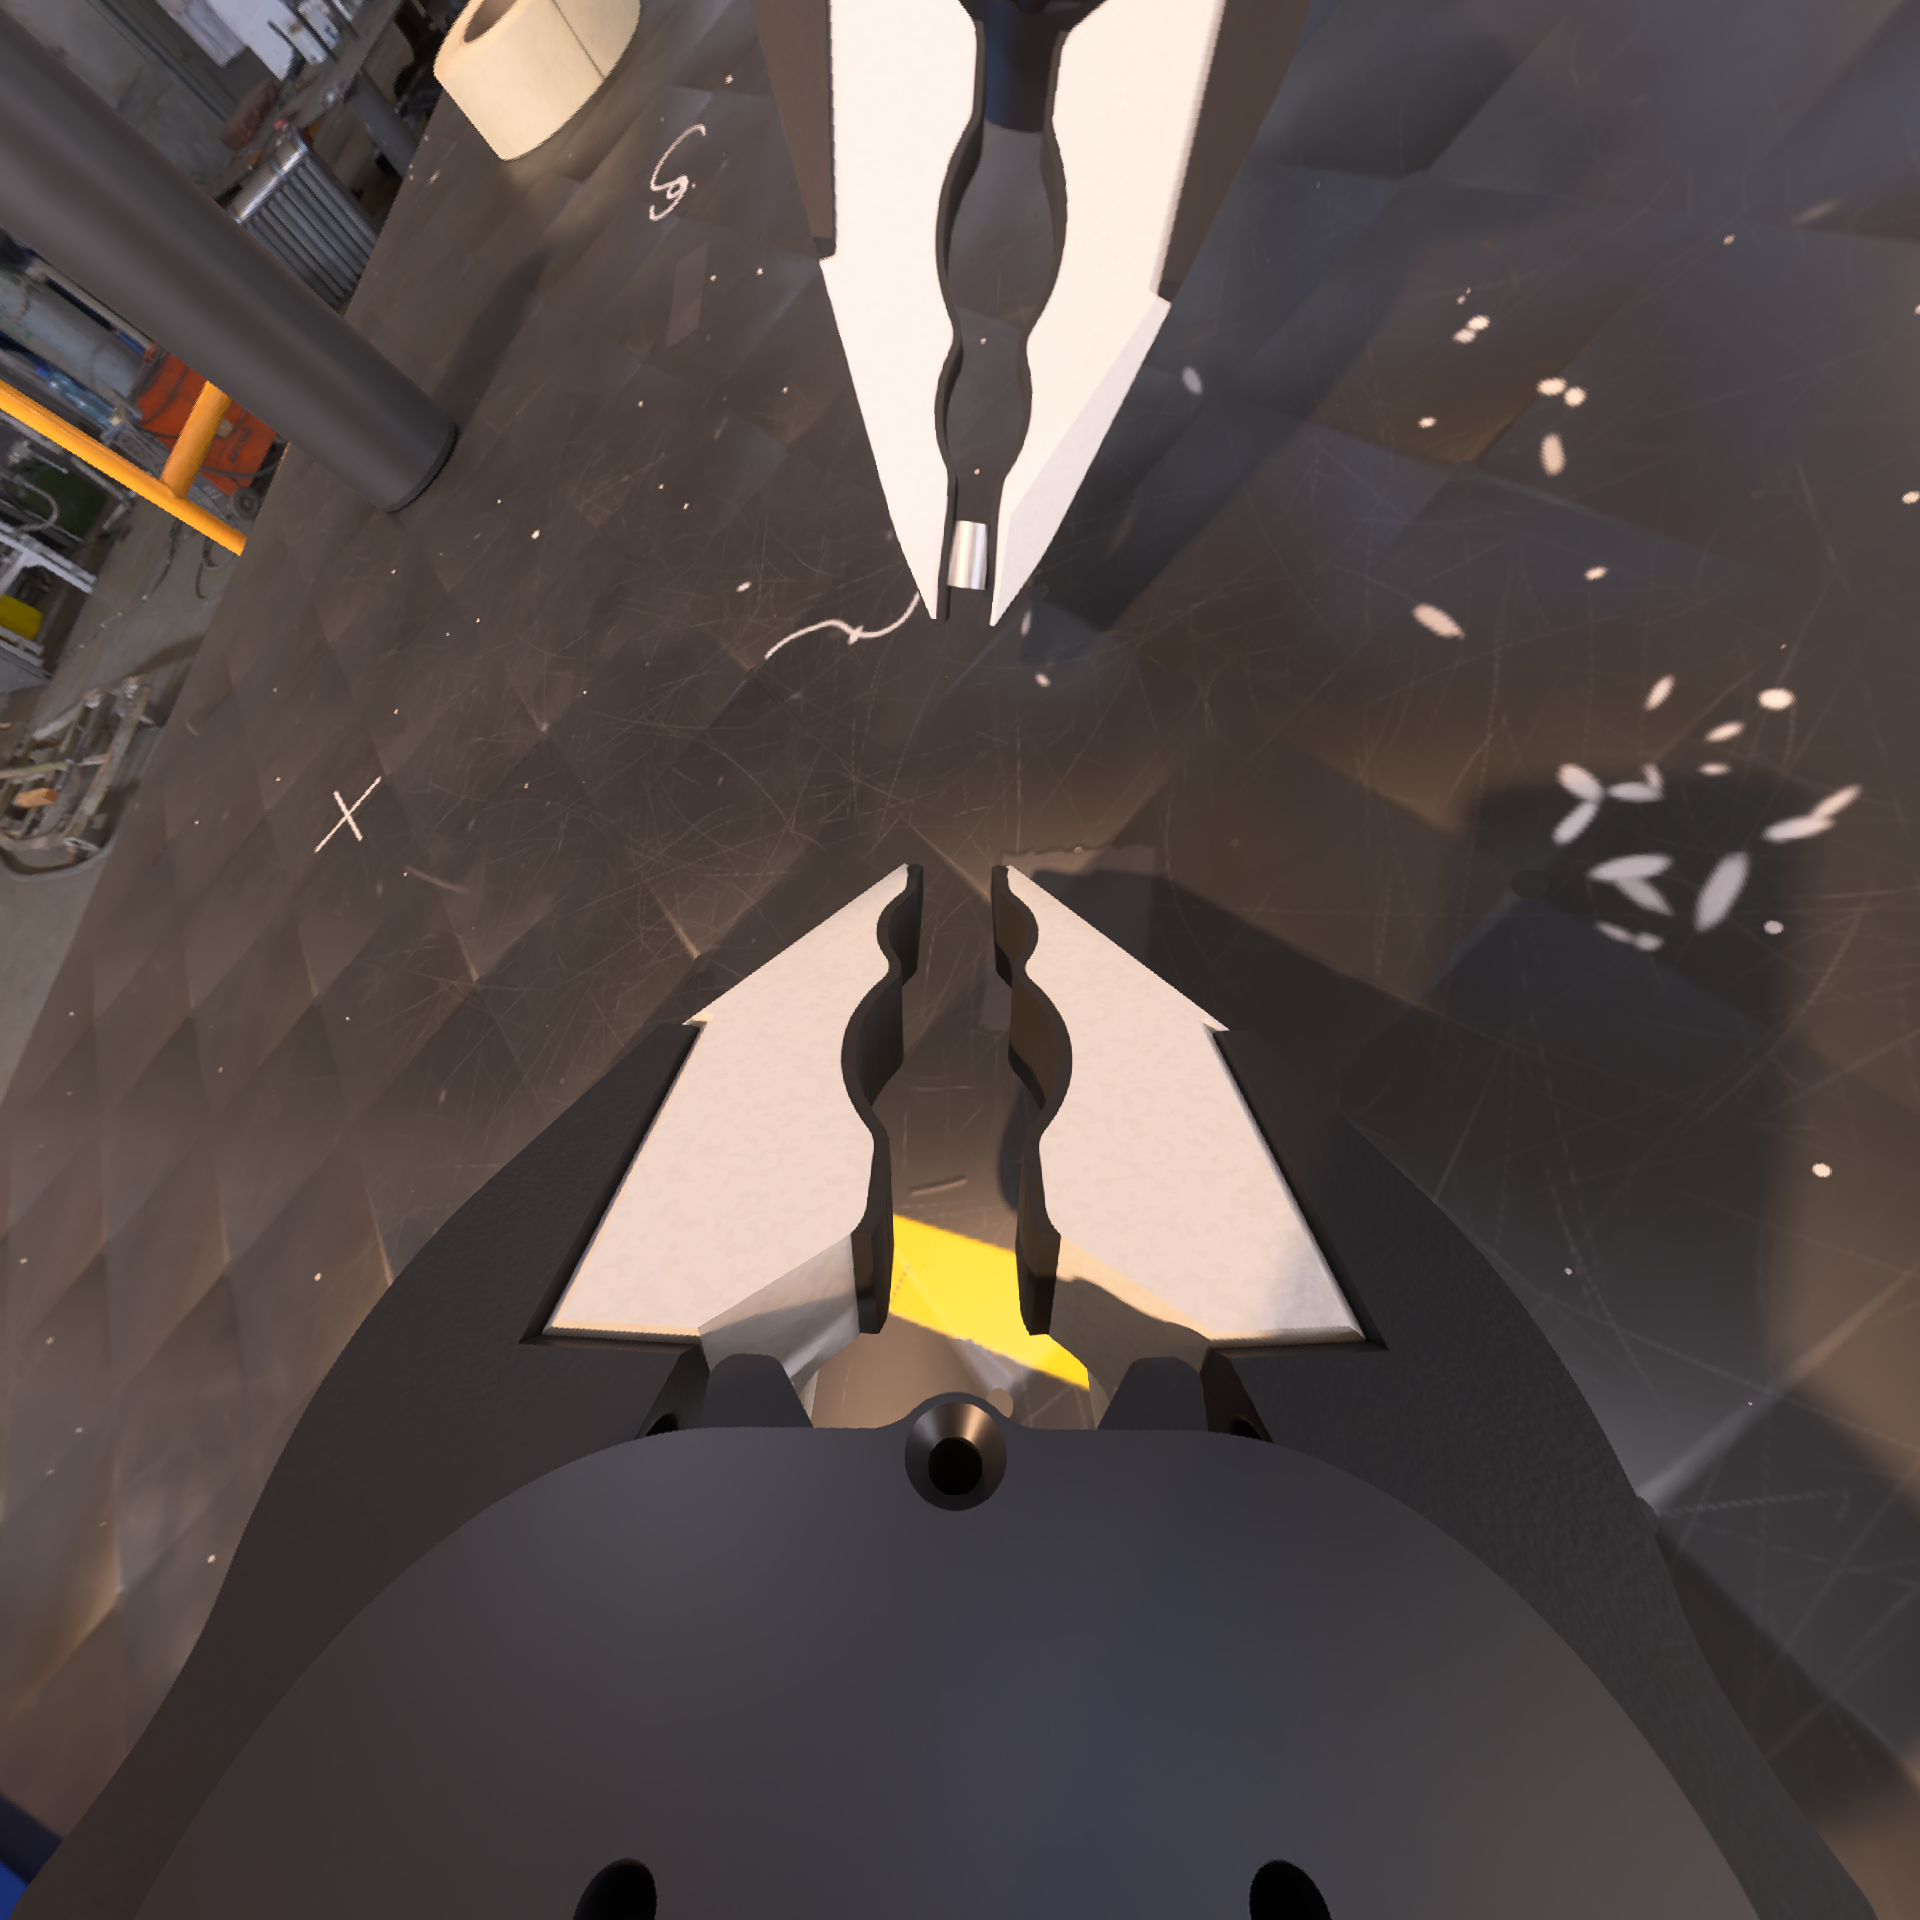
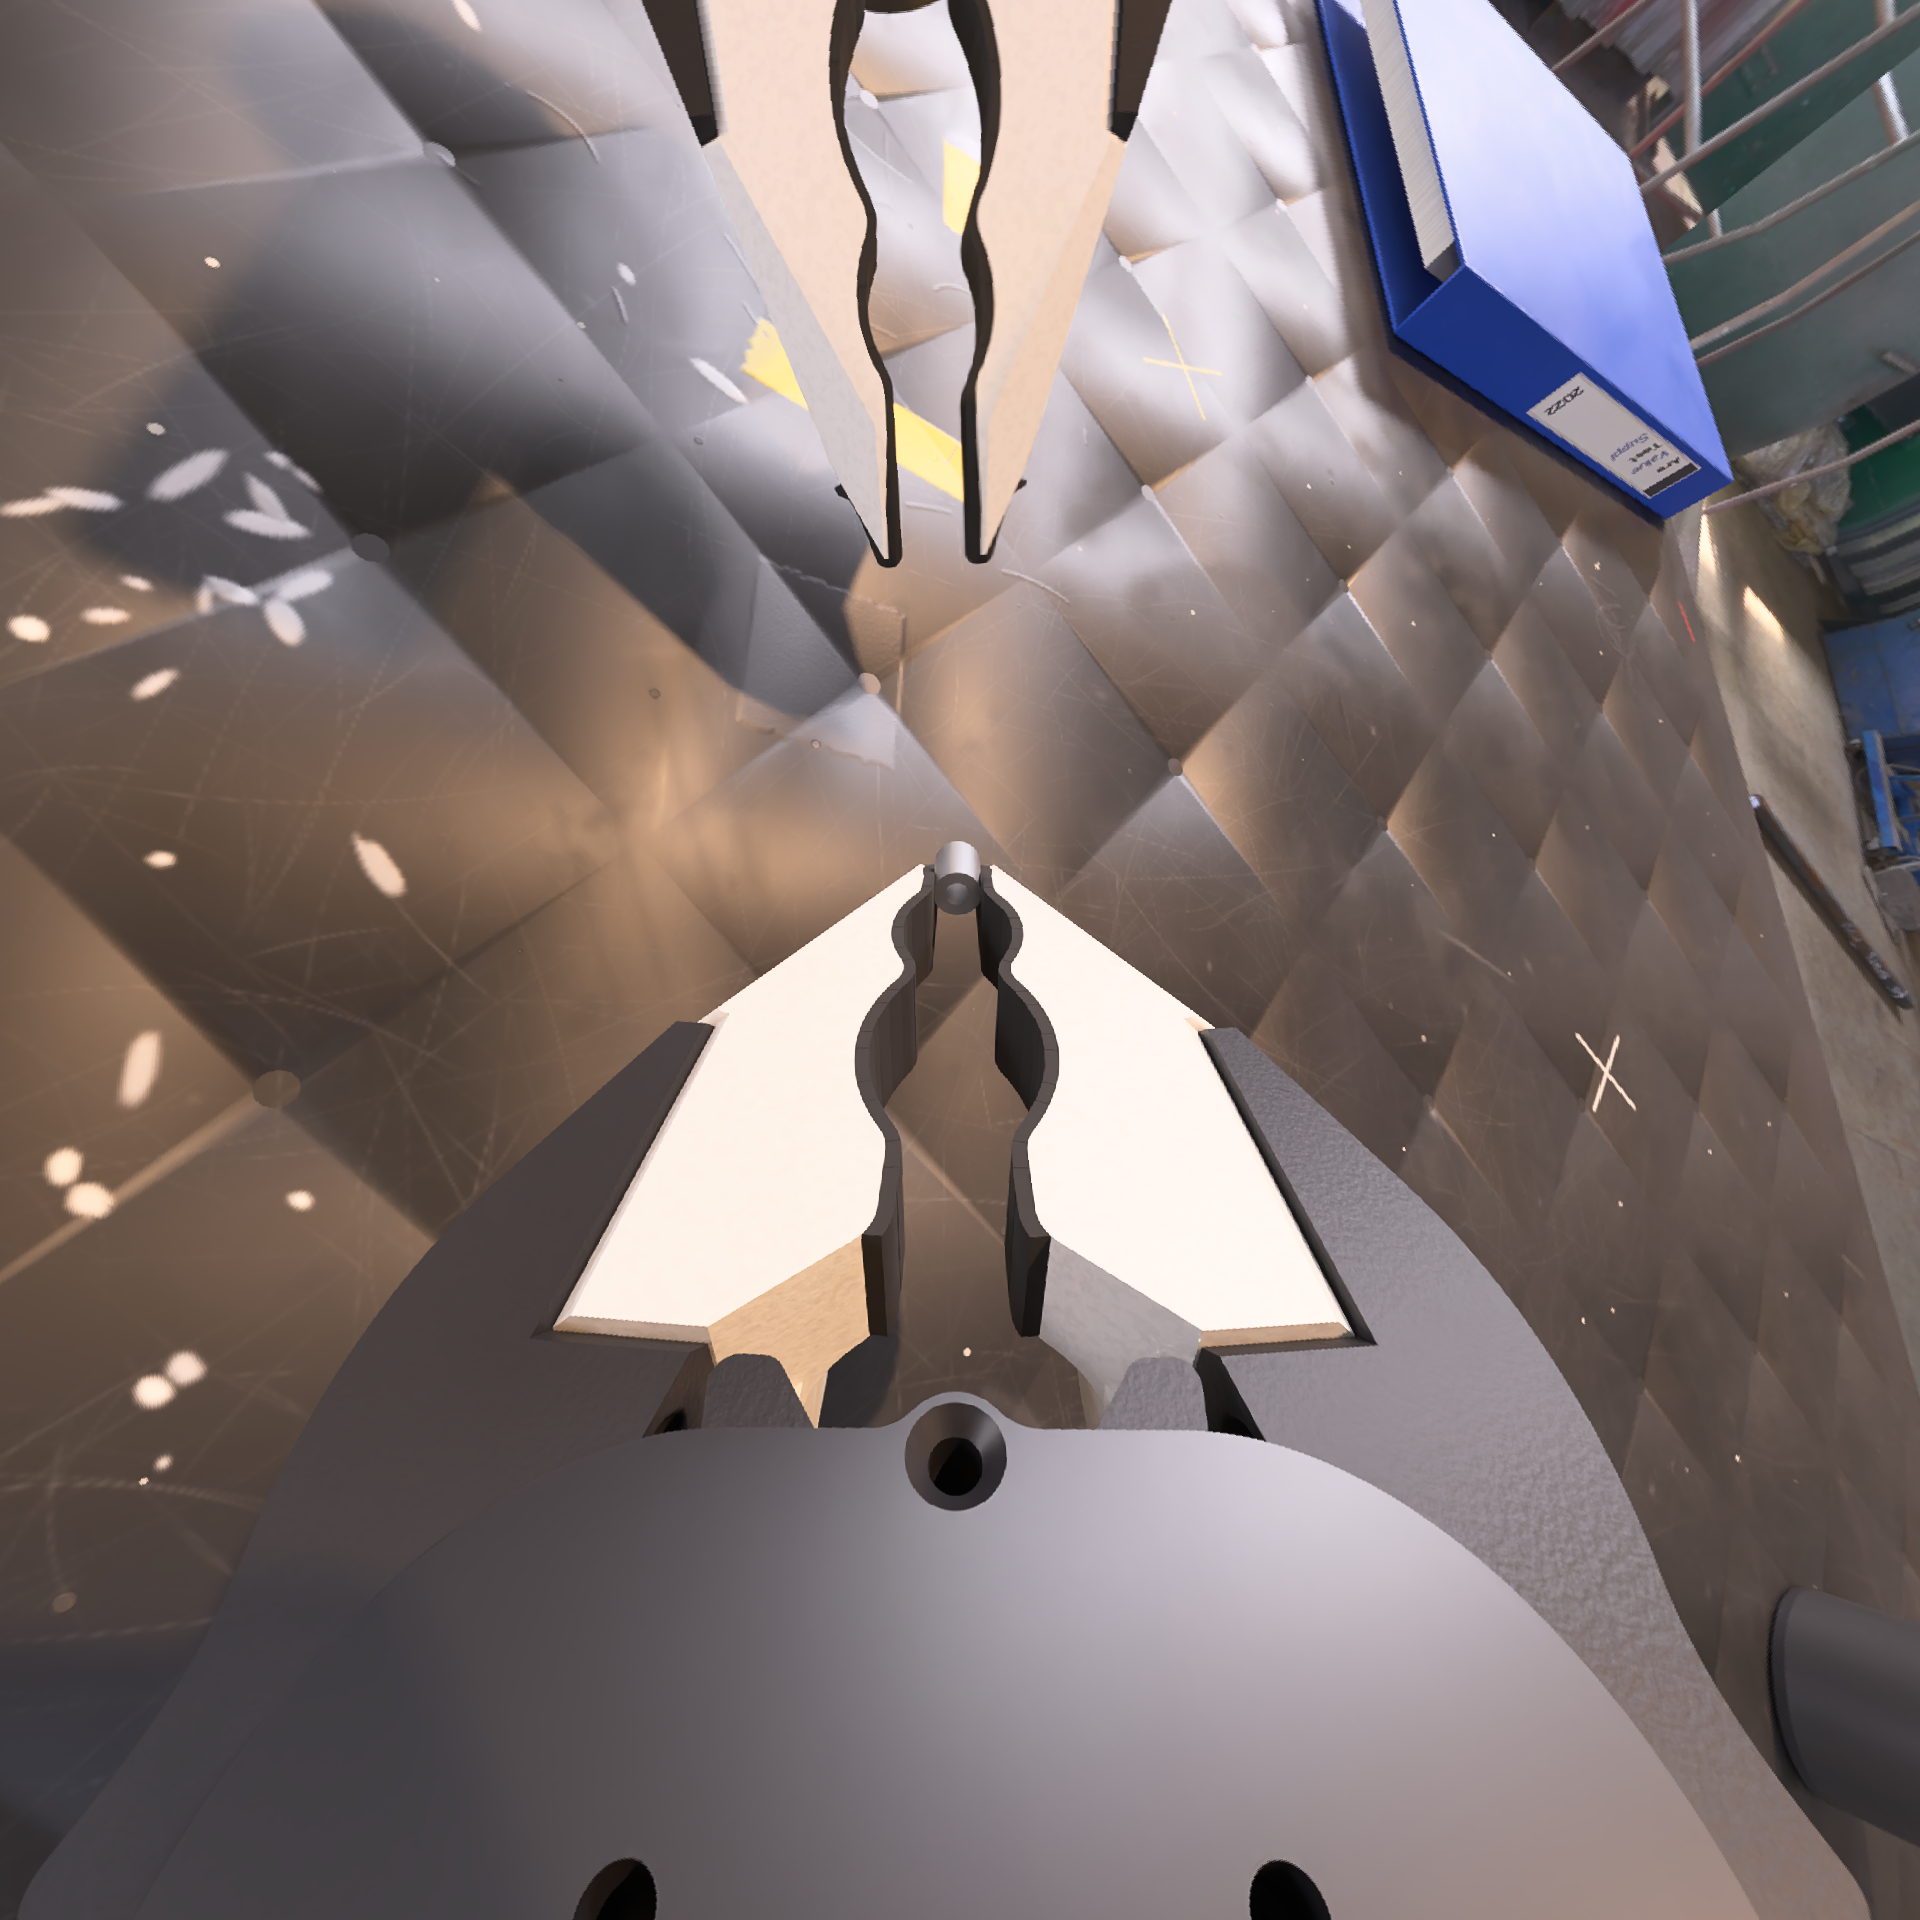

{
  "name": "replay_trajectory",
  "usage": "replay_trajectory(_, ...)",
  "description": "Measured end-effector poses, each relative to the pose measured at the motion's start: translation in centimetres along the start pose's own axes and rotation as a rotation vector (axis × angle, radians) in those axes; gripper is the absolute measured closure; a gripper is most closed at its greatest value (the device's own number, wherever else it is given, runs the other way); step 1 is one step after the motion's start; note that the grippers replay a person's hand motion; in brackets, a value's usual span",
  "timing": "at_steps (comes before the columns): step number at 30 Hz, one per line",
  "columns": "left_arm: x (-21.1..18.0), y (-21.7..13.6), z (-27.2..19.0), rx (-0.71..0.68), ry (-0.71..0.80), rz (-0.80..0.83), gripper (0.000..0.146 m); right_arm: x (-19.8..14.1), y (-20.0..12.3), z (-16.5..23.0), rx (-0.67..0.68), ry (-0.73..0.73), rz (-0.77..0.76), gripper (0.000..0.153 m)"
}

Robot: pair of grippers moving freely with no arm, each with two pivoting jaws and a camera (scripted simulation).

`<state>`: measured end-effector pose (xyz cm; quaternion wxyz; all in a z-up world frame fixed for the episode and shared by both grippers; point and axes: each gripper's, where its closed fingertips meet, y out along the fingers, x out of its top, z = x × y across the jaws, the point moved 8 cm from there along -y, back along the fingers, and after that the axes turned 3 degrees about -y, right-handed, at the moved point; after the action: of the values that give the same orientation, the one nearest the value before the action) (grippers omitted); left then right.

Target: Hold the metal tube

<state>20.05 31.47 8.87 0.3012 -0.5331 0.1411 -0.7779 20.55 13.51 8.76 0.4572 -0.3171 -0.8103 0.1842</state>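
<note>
A short silver metal tube point(image 2: 957, 889) sits pinched between the tips of my right gripper point(image 2: 957, 883), which is shut on it above the scratched metal table point(image 2: 1351, 831). In the left wrist view the same tube point(image 1: 967, 569) shows between the right gripper's white fingers point(image 1: 899, 416), facing me from the far side. My left gripper point(image 1: 956, 883) is nearly closed with a narrow gap and holds nothing; it hangs above the table, well short of the tube. In the right wrist view the left gripper point(image 2: 932, 551) points toward me from the far side.
A blue binder point(image 2: 1538, 249) lies at the far right of the table. A grey cylinder point(image 1: 208, 281) and a white tape roll point(image 1: 540, 62) lie at the left gripper's far left. A yellow sheet point(image 1: 977, 1299) lies under the left gripper. White chalk marks dot the table.
</note>
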Motion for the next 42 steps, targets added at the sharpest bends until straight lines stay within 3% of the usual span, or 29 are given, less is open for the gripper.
replay_trajectory(16, 0.5, -0.3, 0.2, -0.082, -0.034, -0.086, 0.13, 0.2, -0.1, 0.2, -0.01, -0.007, -0.009, 0.146)
replay_trajectory(42, 0.3, 0.7, 0.3, -0.055, 0.024, -0.006, 0.134, 0.6, -0.9, -0.3, -0.011, 0.031, -0.054, 0.146)
